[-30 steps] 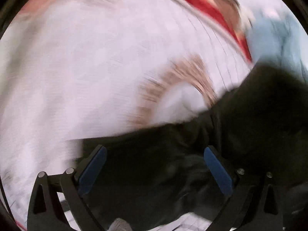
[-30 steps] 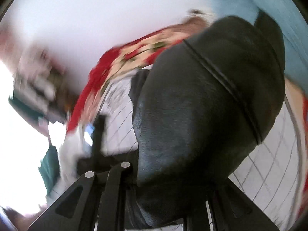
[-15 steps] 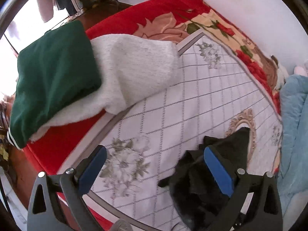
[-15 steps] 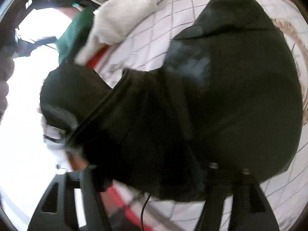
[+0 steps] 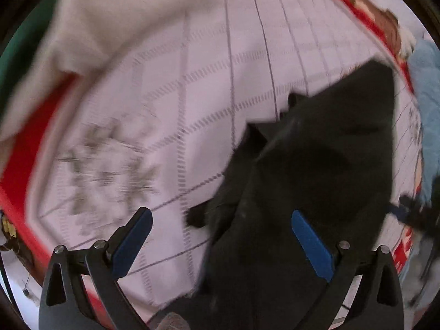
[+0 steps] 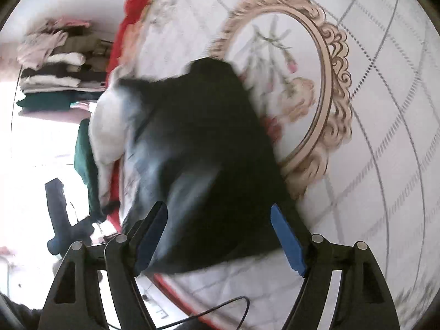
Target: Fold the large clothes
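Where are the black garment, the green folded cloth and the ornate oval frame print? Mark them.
black garment [image 5: 316, 165], left wrist view, its broad middle.
green folded cloth [image 6: 85, 154], right wrist view, its visible side.
ornate oval frame print [image 6: 334, 63], right wrist view, scrolled right rim.

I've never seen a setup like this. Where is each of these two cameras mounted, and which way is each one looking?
Left wrist view: sits on the left gripper, looking forward and down at the bedspread; both blue-padded fingers show, spread open.
Right wrist view: sits on the right gripper, looking down across the bed toward a stack of clothes; its two fingers show, spread open.
Shared: the black garment, the white fluffy garment and the green garment.
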`<state>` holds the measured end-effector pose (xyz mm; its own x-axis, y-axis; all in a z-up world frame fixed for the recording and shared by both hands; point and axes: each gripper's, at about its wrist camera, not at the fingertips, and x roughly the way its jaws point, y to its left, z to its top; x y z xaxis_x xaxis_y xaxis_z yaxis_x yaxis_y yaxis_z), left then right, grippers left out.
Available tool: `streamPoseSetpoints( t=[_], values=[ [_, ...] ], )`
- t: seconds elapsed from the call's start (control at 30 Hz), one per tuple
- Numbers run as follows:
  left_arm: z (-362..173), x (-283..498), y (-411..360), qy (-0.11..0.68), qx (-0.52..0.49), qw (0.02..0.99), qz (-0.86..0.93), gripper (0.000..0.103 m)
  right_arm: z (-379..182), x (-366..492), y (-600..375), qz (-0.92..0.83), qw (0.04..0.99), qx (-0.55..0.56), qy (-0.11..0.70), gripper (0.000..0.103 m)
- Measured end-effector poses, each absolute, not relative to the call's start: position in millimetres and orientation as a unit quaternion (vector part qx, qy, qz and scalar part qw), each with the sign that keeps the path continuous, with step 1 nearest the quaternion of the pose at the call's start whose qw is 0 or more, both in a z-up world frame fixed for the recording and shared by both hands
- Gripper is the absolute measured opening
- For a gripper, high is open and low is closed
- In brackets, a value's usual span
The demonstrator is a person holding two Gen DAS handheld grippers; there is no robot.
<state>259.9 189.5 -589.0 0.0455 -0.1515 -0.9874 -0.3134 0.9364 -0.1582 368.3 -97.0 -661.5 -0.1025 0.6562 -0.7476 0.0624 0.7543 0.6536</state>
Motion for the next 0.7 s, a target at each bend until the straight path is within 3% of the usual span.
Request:
streamPoseSetpoints(
  t=[0.1,0.23,0.3,0.37,0.47,0.6,0.7],
  values=[
    [-625.2,266.6,183.4,0.701,-0.165,0.692,0.049,0.103,-708.6,403.4,-74.7,0.289,0.570,0.258,0.725,0.086],
    [-625.8,269.1,189.1,0.697,-0.163,0.697,0.045,0.103,-723.2,418.0,-48.1,0.336,0.544,0.227,0.734,0.092],
    [-619.2,267.9,192.9,0.696,-0.154,0.699,0.053,0.103,-719.0,415.3,-49.0,0.323,0.572,0.236,0.716,0.082],
    [-607.2,263.9,199.2,0.694,-0.163,0.698,0.065,0.103,-715.6,409.7,-54.0,0.281,0.587,0.265,0.711,0.059],
    [-569.5,249.0,207.2,0.670,-0.180,0.714,0.095,0.103,-706.9,385.0,-80.7,0.212,0.586,0.339,0.705,0.049],
    [-518.6,206.4,212.8,0.634,-0.233,0.723,0.146,0.103,-704.9,330.5,-125.3,0.144,0.569,0.418,0.694,0.051],
    [-516.1,187.2,208.4,0.625,-0.285,0.713,0.145,0.103,-717.2,306.8,-140.4,0.137,0.534,0.451,0.702,0.068]
  ],
)
